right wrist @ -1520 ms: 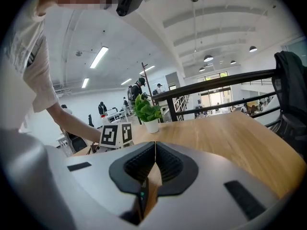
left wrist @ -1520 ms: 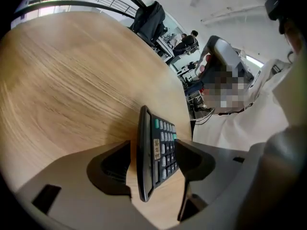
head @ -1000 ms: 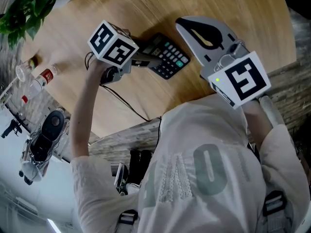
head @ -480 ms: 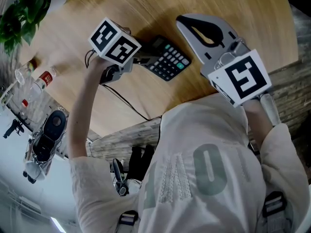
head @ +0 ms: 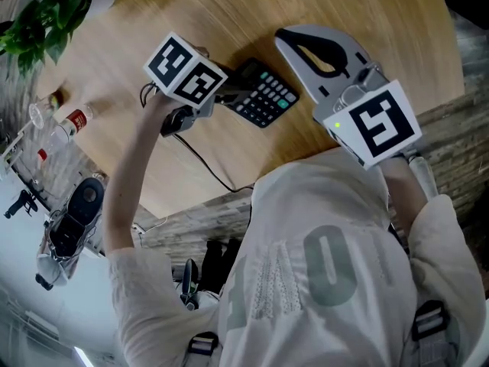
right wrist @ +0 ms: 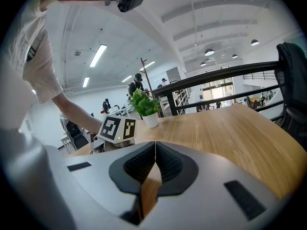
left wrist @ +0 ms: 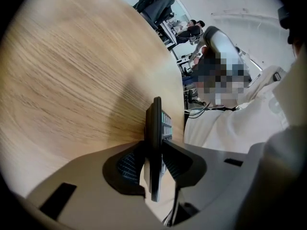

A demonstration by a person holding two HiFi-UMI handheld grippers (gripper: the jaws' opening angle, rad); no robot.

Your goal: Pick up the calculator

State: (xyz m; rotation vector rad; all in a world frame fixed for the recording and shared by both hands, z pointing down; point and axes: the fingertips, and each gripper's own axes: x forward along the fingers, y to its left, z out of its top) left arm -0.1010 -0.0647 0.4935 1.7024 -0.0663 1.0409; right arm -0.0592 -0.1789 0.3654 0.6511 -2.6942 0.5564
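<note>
Two jaws of the left gripper (head: 231, 96) had just been closing and pinched the calculator (head: 267, 95) edge-on, over the table (head: 191, 21); at its two o'clock, the right gripper (head: 284, 36) stayed clenched, empty

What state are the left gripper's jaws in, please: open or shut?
Shut on the calculator: the left gripper has just been closing, and both pads press its thin body.

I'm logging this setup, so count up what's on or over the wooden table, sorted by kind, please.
calculator: 1
potted plant: 1
handheld tools: 2 (left tool, right tool)
Total: 4
</note>
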